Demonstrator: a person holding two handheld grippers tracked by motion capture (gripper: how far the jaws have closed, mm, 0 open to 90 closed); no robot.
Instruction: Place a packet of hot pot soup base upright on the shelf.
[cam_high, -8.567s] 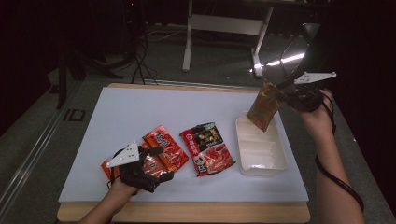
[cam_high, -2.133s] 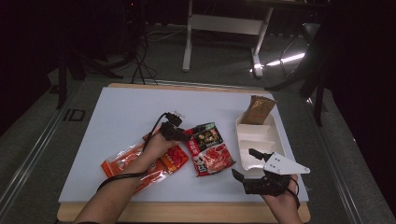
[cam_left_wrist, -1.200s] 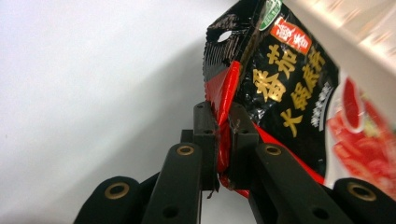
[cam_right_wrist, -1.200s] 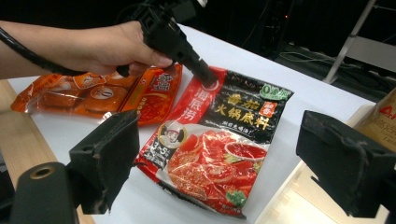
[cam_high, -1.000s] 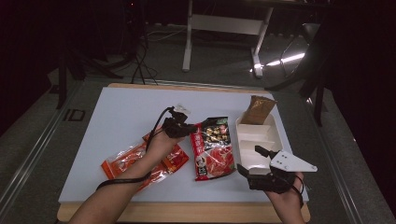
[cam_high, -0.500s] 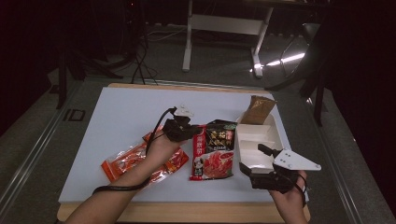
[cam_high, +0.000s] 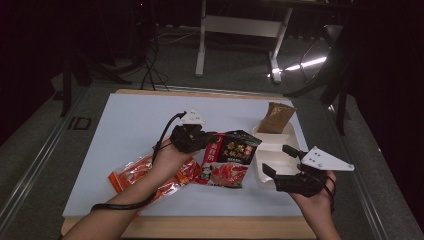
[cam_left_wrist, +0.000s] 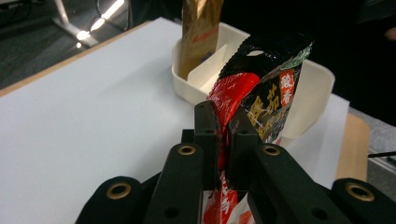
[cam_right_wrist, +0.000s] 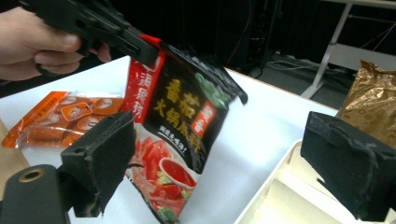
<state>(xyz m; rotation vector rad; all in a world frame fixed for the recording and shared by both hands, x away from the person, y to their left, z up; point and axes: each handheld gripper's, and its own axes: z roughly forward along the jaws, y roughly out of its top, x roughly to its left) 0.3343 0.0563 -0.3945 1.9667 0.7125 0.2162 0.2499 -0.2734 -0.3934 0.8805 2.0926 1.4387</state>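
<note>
- High view: a dark room with stand legs and cables is seen behind a white table (cam_high: 125, 130) edged in wood. Taking the white divided tray (cam_high: 272, 167) as landmark, a gold-brown pouch (cam_high: 276, 117) is propped in its far compartment, so that part of the packing appears done. A black-and-red soup-base packet (cam_high: 230, 159) is held just left of the tray, its top edge lifted and its lower end apparently still on the table, by the left gripper (cam_high: 210, 140). Orange snack packs (cam_high: 150, 175) lie further left, not yet moved. The right gripper (cam_high: 281, 161) hovers over the tray's near end, jaws apart (nothing between them).
- Left gripper view: the left gripper (cam_left_wrist: 224, 140) is clamped shut on the packet (cam_left_wrist: 261, 93); the tray (cam_left_wrist: 308, 88) stands beyond it, the gold pouch (cam_left_wrist: 201, 32) upright in the farther section. Yellow Chinese characters are visible, partly hidden.
- Right gripper view: the right gripper's (cam_right_wrist: 224, 154) pads stand wide, empty. The packet (cam_right_wrist: 182, 135) hangs left of the tray rim (cam_right_wrist: 266, 196); large yellow characters read "番茄火锅底料" (as far as legible). The packet's placing is judged still ahead, then the orange packs (cam_right_wrist: 60, 116).
</note>
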